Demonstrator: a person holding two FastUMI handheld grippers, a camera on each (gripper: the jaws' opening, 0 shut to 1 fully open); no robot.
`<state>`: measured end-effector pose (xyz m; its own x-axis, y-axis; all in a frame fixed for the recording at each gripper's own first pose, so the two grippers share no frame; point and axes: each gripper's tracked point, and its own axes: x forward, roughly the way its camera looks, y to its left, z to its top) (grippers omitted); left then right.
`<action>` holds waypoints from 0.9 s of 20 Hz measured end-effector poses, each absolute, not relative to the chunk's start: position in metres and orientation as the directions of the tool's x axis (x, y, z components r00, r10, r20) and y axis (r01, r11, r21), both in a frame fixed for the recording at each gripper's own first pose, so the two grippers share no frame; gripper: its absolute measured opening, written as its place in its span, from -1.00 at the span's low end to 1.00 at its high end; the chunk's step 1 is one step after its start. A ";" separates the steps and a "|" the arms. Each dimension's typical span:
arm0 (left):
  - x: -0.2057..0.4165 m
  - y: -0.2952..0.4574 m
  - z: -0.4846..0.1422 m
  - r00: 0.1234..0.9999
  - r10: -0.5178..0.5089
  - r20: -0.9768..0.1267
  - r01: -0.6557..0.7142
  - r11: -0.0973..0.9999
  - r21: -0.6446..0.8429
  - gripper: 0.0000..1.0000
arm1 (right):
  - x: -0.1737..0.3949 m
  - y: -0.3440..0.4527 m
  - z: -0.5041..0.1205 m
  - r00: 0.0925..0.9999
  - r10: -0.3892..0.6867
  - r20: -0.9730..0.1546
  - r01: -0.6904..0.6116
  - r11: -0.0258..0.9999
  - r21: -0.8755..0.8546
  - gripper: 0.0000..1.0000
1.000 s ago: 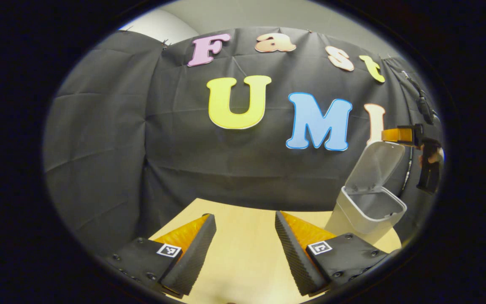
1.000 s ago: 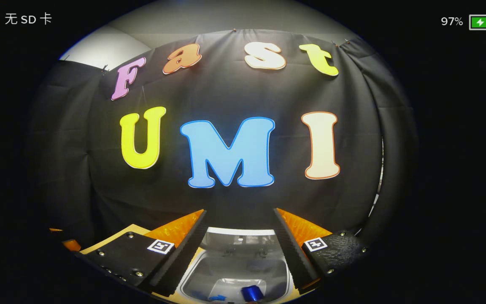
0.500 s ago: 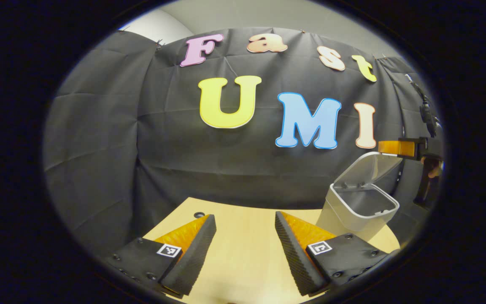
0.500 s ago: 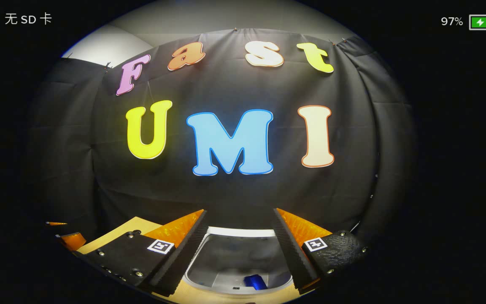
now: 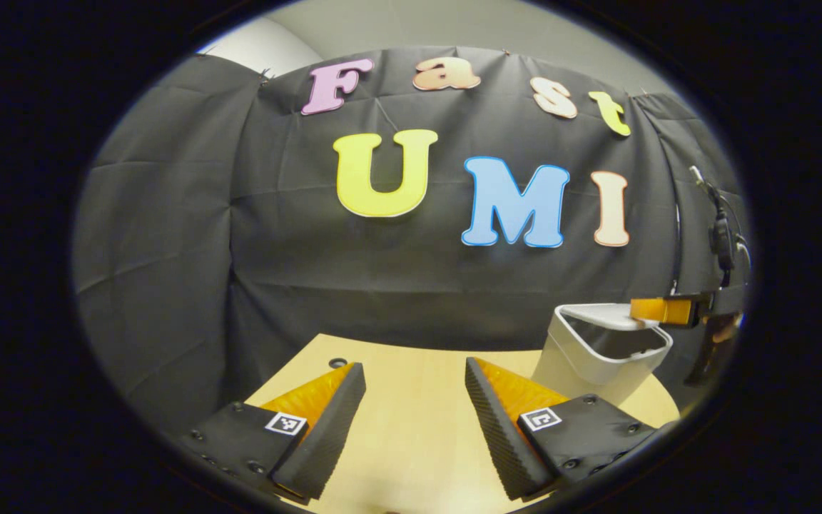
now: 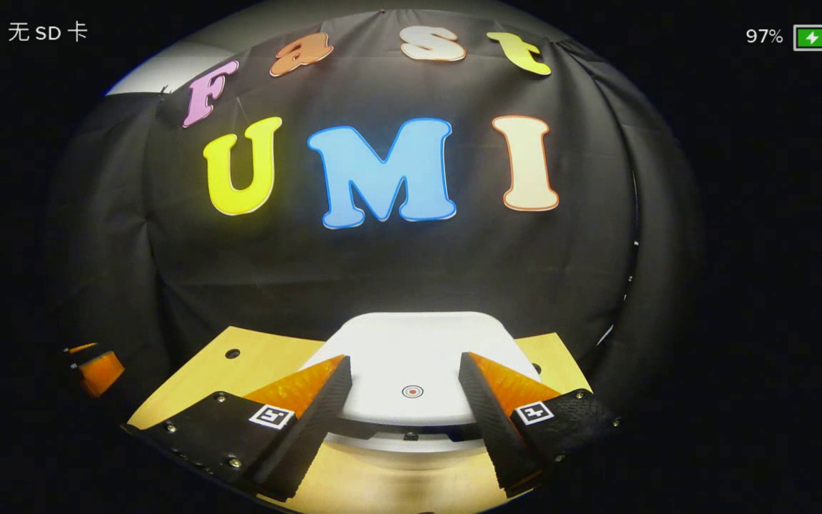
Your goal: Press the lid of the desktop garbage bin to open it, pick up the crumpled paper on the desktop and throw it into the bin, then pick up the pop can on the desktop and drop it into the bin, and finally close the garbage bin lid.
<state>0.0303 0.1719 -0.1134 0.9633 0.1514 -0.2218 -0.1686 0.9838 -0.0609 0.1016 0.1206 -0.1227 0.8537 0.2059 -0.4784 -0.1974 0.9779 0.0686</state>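
In the right gripper view, the right gripper (image 6: 405, 371) hangs released, jaws wide apart, just over the white lid (image 6: 411, 357) of the garbage bin (image 6: 411, 446). The lid is nearly down, a dark gap showing along its near edge at 6 o'clock, and a small red ring mark (image 6: 412, 391) sits between the fingers. In the left gripper view, the left gripper (image 5: 414, 389) is also released, holding nothing, above the bare wooden tabletop (image 5: 411, 428). There the bin stands at 4 o'clock on the tabletop, with the right gripper's fingers touching the far edge of its lowered lid.
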 end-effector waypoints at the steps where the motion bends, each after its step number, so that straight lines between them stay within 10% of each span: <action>1: 0.029 0.173 -0.114 0.963 0.152 -0.224 -0.170 0.984 -0.061 0.90 | 0.098 0.121 -0.131 0.846 0.204 -0.493 -0.200 0.978 0.061 0.94; 18: 0.054 0.154 -0.125 0.966 0.108 -0.236 -0.126 0.990 -0.064 0.92 | 0.100 0.123 -0.149 0.921 0.170 -0.351 -0.181 0.984 0.001 0.95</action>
